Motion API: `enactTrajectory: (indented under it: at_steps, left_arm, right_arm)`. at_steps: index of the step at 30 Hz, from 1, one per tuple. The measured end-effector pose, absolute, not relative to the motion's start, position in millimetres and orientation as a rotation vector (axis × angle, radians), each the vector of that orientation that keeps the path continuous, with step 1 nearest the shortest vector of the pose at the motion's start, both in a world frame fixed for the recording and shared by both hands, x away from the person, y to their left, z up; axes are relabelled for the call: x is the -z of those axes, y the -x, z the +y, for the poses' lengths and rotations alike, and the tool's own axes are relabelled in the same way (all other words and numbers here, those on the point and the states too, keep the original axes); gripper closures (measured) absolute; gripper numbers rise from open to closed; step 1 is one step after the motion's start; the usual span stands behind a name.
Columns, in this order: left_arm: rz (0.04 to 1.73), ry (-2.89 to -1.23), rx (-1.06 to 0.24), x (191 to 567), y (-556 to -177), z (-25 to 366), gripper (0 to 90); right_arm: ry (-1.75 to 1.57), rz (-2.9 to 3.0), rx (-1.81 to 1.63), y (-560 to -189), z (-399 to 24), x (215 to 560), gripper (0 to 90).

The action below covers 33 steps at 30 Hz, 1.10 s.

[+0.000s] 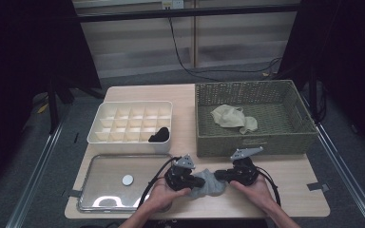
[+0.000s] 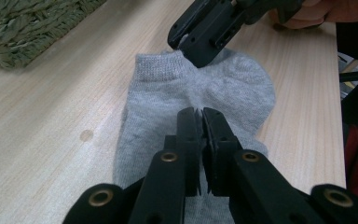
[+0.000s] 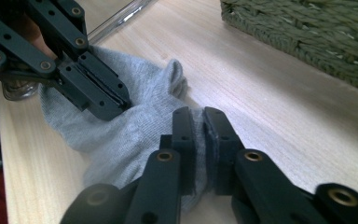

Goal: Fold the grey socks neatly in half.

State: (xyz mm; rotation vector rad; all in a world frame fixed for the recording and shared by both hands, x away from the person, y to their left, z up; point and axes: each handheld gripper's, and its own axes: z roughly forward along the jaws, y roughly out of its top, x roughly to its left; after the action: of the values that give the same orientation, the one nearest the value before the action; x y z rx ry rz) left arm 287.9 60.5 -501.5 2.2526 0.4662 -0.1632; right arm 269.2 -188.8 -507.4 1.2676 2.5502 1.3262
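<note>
Grey sock (image 1: 210, 183) is sitting on the wooden surface (image 1: 285, 183) near the front edge, right between the two hands. From the high view, the left gripper (image 1: 200, 182) comes at it from the left and the right gripper (image 1: 217, 175) from the right, both tips on the fabric, pretty much facing each other. Behind them there's a woven green basket (image 1: 255, 137) with a cream cloth (image 1: 233, 117) inside, a white divided organizer box (image 1: 132, 122) with a black sock (image 1: 159, 135) tucked in its front right compartment, and a clear lid (image 1: 105, 183) lying flat at the front left with a round white disc (image 1: 128, 180) on it.

Left gripper view: the left gripper (image 2: 201, 112) has its jaws pinched nearly together on a fold of the grey sock (image 2: 158, 102), so it's clamped on the fabric around the middle of the sock. The other gripper (image 2: 200, 49) sits at the far end, by the ribbed cuff. A corner of the basket (image 2: 23, 28) shows top left.

Right gripper view: same deal, the right gripper (image 3: 199, 114) is squeezed down on an edge of the grey sock (image 3: 121, 135), with just a thin bit of knit between the jaws. The left gripper (image 3: 116, 105) bites the sock a bit further along, and the cloth bunches up between the two. The basket (image 3: 307, 32) wall runs across the top right.
</note>
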Motion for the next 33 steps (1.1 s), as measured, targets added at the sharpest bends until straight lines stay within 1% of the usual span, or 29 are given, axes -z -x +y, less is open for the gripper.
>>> enactTrajectory:
  at_steps: [6, 11, 25, 26, 28, 29, 33]
  left_arm:
    - [0.473, -2.249, 0.162, 501.6, -287.5, 61.6, 85.9]
    - [0.473, -2.238, 0.16, 502.7, -287.0, 62.1, 85.9]
    - [0.478, -2.225, 0.157, 503.6, -287.6, 57.7, 85.9]
    - [0.485, -2.242, 0.14, 502.5, -287.5, 57.7, 86.0]
    - [0.48, -2.221, 0.158, 503.7, -287.7, 57.3, 86.1]
    - [0.473, -2.243, 0.149, 502.4, -287.7, 57.1, 86.1]
    - [0.473, -2.24, 0.133, 502.5, -287.1, 54.0, 86.2]
  right_arm:
    - [-1.294, 2.533, -1.363, -268.5, -191.7, 503.7, 85.5]
    - [-1.294, 2.498, -1.419, -267.2, -195.1, 492.6, 85.8]
    - [-1.251, 2.475, -1.52, -266.3, -186.1, 476.8, 86.1]
    - [-1.249, 2.473, -1.528, -266.0, -185.0, 476.0, 86.1]
    - [-1.247, 2.472, -1.534, -265.5, -184.1, 475.5, 86.1]
    - [-1.245, 2.471, -1.547, -264.8, -182.5, 474.7, 86.2]
    - [-1.237, 2.467, -1.564, -263.2, -180.5, 473.2, 86.1]
